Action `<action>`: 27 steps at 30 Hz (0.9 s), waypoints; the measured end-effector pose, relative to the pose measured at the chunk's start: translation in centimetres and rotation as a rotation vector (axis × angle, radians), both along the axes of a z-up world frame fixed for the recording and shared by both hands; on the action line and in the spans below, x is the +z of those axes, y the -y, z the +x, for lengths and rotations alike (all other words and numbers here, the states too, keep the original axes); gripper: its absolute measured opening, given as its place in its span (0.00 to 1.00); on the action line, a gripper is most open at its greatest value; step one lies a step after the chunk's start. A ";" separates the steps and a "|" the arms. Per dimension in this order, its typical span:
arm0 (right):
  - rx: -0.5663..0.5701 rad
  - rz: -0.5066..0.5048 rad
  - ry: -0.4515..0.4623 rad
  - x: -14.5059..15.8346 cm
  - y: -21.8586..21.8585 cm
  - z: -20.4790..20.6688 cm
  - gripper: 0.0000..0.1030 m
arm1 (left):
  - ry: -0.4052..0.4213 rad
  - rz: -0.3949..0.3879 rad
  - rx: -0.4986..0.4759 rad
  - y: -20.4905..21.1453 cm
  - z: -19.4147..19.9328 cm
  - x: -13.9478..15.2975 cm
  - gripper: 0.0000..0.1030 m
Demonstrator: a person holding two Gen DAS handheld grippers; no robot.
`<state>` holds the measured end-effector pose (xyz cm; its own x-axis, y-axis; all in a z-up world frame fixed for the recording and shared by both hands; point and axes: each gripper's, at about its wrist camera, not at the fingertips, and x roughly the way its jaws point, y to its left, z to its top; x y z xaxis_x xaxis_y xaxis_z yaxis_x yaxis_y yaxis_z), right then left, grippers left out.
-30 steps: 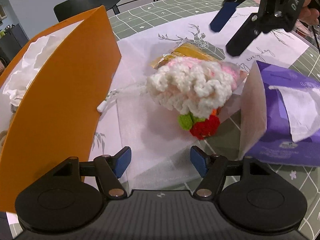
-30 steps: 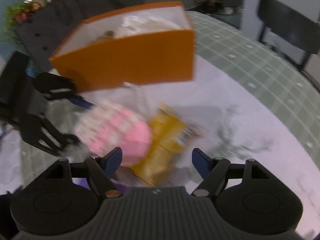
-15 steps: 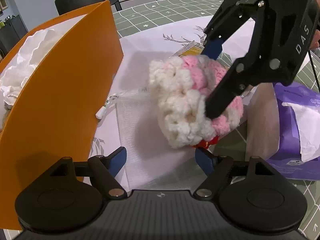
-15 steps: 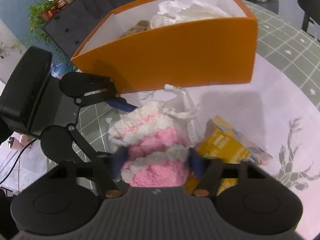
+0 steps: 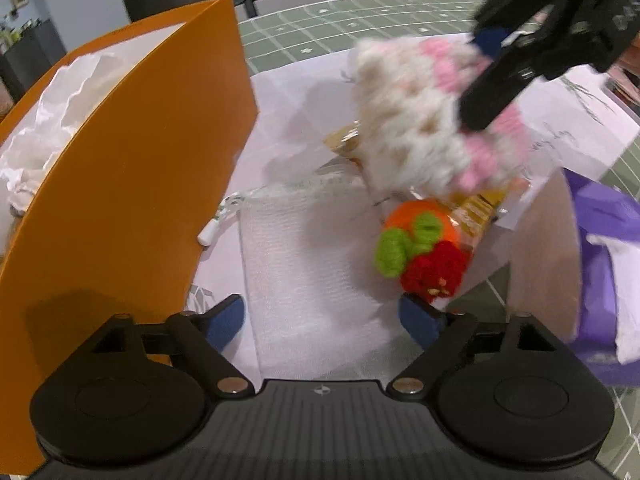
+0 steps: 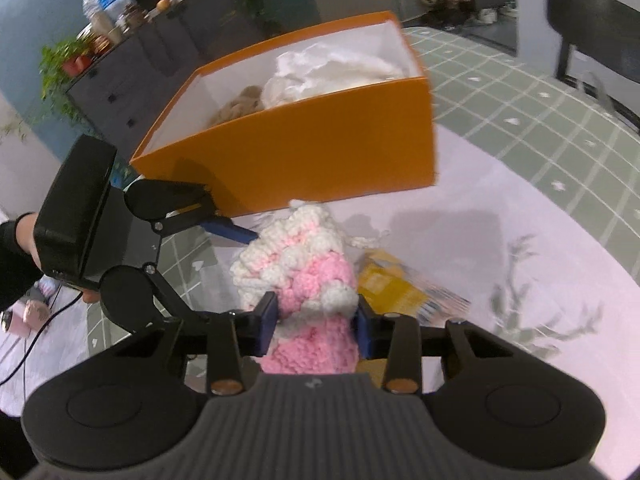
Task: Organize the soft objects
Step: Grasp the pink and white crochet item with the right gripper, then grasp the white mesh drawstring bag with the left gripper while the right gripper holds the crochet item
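My right gripper (image 6: pixel 316 322) is shut on a pink and white crocheted piece (image 6: pixel 308 280) and holds it above the table; it shows blurred in the left wrist view (image 5: pixel 424 120). An orange box (image 6: pixel 304 156) with white soft items and a brown plush inside stands beyond it, at the left in the left wrist view (image 5: pixel 132 184). My left gripper (image 5: pixel 320 320) is open and empty over a white mesh pouch (image 5: pixel 304 276). A crocheted orange, green and red toy (image 5: pixel 424 248) lies on the table in front of its right finger.
A yellow packet (image 6: pixel 392 284) lies under the lifted piece. A purple tissue pack (image 5: pixel 604 280) stands at the right. A white printed cloth (image 6: pixel 500 248) covers the green checked table. Black chairs stand behind the table.
My right gripper came down, shut on the pink and white crocheted piece and lifted it off the table. This uncovered the orange, green and red toy. The left gripper stayed open.
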<state>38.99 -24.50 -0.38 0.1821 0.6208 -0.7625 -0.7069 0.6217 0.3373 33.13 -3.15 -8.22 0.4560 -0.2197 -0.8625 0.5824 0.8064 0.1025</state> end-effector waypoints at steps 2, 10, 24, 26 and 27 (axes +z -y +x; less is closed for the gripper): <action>-0.032 0.006 0.005 0.2 1.0 -0.2 0.39 | 0.002 0.009 0.021 0.1 0.3 -0.2 1.00; -0.153 0.004 0.017 0.4 6.1 -1.0 0.39 | -0.034 -0.085 0.046 -0.1 0.6 -0.3 0.86; -0.169 -0.031 -0.003 -1.9 7.0 -2.7 0.74 | -0.053 -0.084 0.028 1.1 -0.6 0.2 0.06; -0.152 -0.014 0.006 -1.6 6.6 -2.9 0.75 | -0.056 -0.082 0.030 0.9 -0.9 0.3 0.06; -0.140 -0.009 0.012 -1.6 6.3 -3.0 0.79 | -0.056 -0.080 0.030 0.9 -0.8 0.3 0.06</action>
<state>35.99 -30.80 -1.98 0.2755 0.5816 -0.7654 -0.6168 0.7177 0.3233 32.35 -4.06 -7.88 0.4153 -0.2761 -0.8668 0.5607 0.8280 0.0049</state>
